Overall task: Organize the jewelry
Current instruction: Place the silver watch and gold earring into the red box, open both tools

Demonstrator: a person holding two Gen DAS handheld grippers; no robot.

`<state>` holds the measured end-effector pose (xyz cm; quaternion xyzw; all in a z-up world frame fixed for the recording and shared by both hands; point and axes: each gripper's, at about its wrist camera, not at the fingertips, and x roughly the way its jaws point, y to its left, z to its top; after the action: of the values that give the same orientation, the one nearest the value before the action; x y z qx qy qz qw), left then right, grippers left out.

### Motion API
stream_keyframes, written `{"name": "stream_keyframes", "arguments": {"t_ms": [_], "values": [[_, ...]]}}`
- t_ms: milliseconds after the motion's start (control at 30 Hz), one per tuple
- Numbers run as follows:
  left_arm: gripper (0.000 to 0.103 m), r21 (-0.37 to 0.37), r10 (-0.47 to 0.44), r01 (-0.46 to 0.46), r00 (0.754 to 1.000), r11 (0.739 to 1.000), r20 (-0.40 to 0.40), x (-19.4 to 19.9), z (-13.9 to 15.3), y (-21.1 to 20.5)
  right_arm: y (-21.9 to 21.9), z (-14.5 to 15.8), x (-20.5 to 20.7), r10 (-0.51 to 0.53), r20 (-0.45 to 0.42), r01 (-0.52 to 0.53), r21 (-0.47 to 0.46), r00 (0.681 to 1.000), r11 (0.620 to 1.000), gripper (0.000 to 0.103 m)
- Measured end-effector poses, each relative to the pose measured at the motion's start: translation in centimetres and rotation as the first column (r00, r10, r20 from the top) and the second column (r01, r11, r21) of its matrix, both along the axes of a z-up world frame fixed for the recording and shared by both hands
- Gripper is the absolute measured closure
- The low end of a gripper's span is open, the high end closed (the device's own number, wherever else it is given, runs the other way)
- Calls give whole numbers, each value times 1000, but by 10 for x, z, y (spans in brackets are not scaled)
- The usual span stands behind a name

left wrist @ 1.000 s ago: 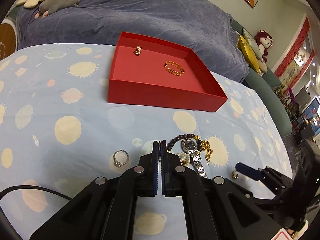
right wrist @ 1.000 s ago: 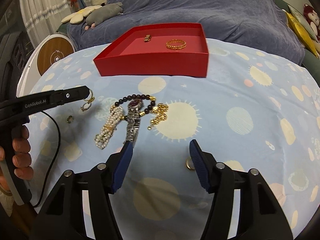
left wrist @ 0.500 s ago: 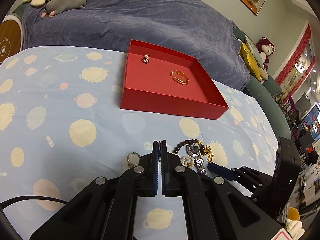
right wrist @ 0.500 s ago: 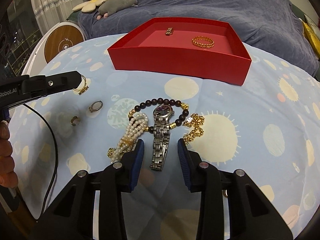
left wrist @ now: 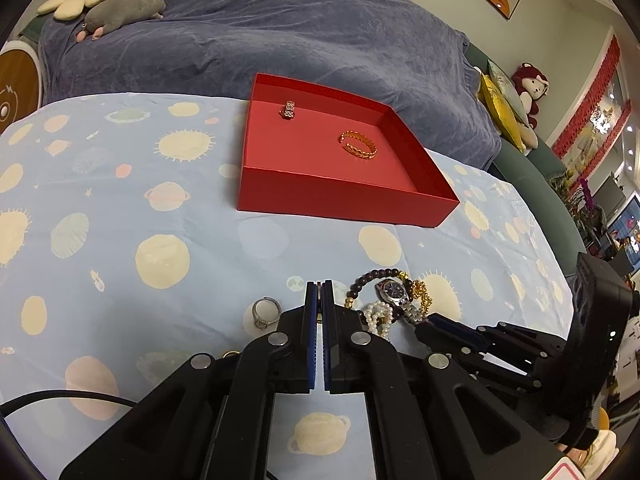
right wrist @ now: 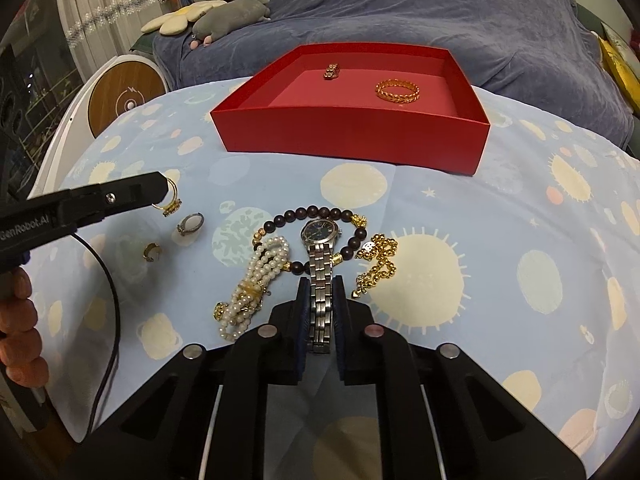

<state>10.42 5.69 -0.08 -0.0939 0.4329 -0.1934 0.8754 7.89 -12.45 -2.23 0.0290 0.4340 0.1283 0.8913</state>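
Observation:
A red tray (right wrist: 352, 136) (left wrist: 344, 200) holds a gold bangle (right wrist: 397, 91) and a small jewelled ring (right wrist: 332, 71). My right gripper (right wrist: 321, 282) is shut on the metal strap of a silver watch (right wrist: 320, 256) that lies on the cloth among a dark bead bracelet (right wrist: 316, 213), a pearl bracelet (right wrist: 252, 284) and a gold chain (right wrist: 376, 264). My left gripper (left wrist: 319, 288) (right wrist: 160, 192) is shut on a gold ring (right wrist: 171, 200), held above the cloth left of the pile.
A silver ring (right wrist: 190, 224) (left wrist: 265, 312) and a small gold ring (right wrist: 152, 251) lie loose on the patterned cloth left of the pile. A blue-covered sofa (left wrist: 280, 32) stands behind the table. A black cable (right wrist: 112, 300) trails at the left.
My right gripper moved forward over the watch strap and closed on it. My left gripper stayed shut and shifted a little with its ring.

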Motion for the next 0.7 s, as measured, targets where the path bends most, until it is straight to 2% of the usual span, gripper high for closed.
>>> {"name": "stream_keyframes", "arguments": {"t_ms": [167, 300, 467, 567, 700], "values": [[103, -26, 0, 0, 1000, 1000, -15, 1, 2, 4, -13, 25, -8, -16, 24, 15, 67, 1000, 998, 93], [103, -46, -10, 9, 1000, 999, -23, -1, 9, 4, -19, 52, -14, -22, 66, 17, 71, 998, 997, 94], [103, -33, -27, 28, 999, 999, 20, 5, 35, -2, -28, 78, -12, -28, 94, 22, 58, 995, 998, 94], [103, -20, -32, 33, 998, 999, 52, 15, 53, -7, -35, 93, -2, -33, 106, 27, 60, 994, 998, 94], [103, -10, -46, 47, 997, 999, 57, 44, 69, -17, -42, 117, 28, -37, 140, 31, 44, 989, 999, 94]]}}
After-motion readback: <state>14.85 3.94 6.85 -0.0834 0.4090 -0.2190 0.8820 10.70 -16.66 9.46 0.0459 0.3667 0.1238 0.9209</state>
